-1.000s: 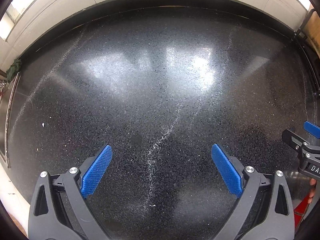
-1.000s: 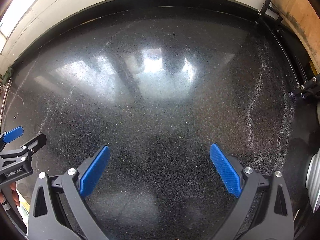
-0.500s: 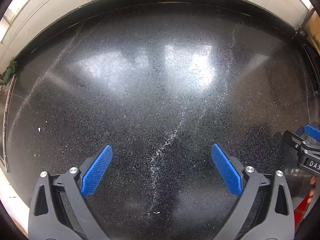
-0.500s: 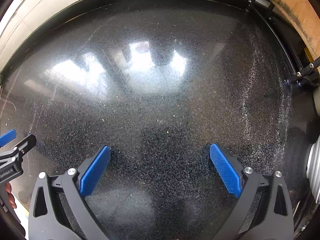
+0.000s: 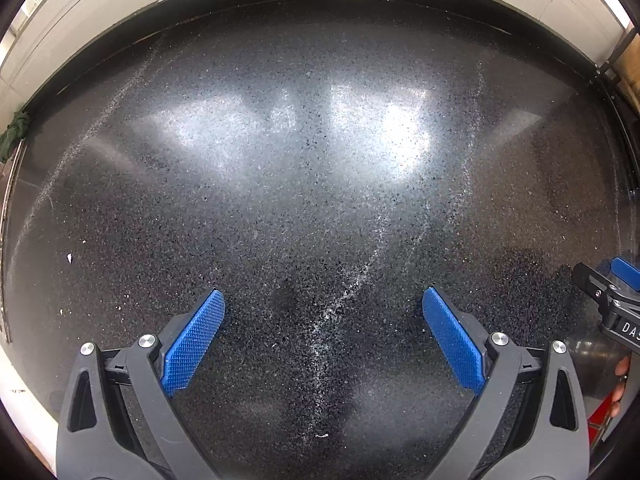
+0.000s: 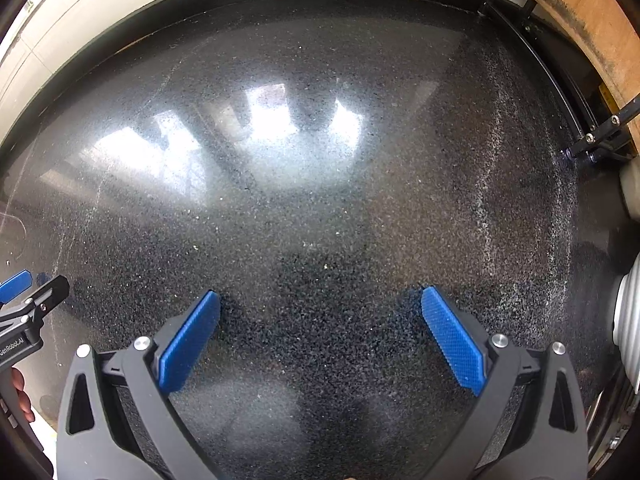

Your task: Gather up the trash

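Above a dark speckled tabletop [image 5: 320, 184], both grippers hang with nothing in them. The left gripper [image 5: 323, 340] has its blue pads spread wide apart, and the right gripper [image 6: 320, 340] is spread just as wide. The trash to collect is scarce: the clearest piece is a small white scrap [image 5: 69, 257] lying on the tabletop well to the left of the left gripper, nearer the tabletop's left edge than its middle. A second tiny pale fleck [image 5: 321, 435] lies on the tabletop close beneath the left gripper, between its two arms, though it is too small to tell whether it is litter or only a mark in the stone. To do the pickup well, the left gripper would likely need to swing left until the white scrap sits between the pads, come down until both pads touch the tabletop, then close slowly so the thin piece is pinched rather than pushed away. Only the left wrist view shows the white scrap, a dark green cloth [image 5: 14, 136] at the tabletop's far left edge, and a pale chalky streak [image 5: 340, 308] running across the tabletop. Only the right wrist view shows a black metal frame [image 6: 592, 136] and a brown wooden board [image 6: 580, 12] at the tabletop's right edge, and a ribbed silver object [image 6: 628, 320] beside them.
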A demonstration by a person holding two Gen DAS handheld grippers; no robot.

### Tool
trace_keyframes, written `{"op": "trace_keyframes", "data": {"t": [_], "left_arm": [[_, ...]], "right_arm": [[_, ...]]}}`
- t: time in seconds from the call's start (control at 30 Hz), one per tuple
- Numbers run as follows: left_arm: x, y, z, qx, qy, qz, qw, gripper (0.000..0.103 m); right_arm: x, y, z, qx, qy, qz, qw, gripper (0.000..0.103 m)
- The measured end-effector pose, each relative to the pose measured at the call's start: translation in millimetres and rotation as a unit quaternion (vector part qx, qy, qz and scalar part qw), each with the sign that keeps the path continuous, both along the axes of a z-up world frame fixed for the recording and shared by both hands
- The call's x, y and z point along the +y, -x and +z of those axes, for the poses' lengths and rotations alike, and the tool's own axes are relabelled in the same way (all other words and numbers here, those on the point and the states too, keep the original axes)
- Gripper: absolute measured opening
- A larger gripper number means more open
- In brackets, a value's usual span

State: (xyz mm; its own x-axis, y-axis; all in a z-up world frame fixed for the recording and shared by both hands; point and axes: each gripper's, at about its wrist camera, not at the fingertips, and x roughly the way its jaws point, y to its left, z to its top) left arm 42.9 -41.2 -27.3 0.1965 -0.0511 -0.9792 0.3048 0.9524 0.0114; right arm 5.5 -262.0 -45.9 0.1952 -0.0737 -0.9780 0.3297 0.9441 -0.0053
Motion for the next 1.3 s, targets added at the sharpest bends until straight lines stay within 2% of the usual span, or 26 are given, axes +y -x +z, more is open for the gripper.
{"op": "trace_keyframes", "data": {"t": [0.4,1.03,1.3], "left_arm": [[6.4,-4.2,-9.0,0.007,-0.002,-0.012,0.9999,0.096],[6.5,3.0,-8.9,0.016,-0.004,-0.017,0.9997,0.097],[4.6,-2.7,-10.3,0.035,-0.010,-0.010,0.9993,0.097]], "right_arm": [[6.2,15.2,6.6,-0.007,0.003,-0.011,1.000,0.098],[5.7,11.1,6.7,-0.007,0.003,-0.012,1.000,0.098],[6.4,11.8,7.5,-0.008,0.003,-0.012,1.000,0.098]]}}
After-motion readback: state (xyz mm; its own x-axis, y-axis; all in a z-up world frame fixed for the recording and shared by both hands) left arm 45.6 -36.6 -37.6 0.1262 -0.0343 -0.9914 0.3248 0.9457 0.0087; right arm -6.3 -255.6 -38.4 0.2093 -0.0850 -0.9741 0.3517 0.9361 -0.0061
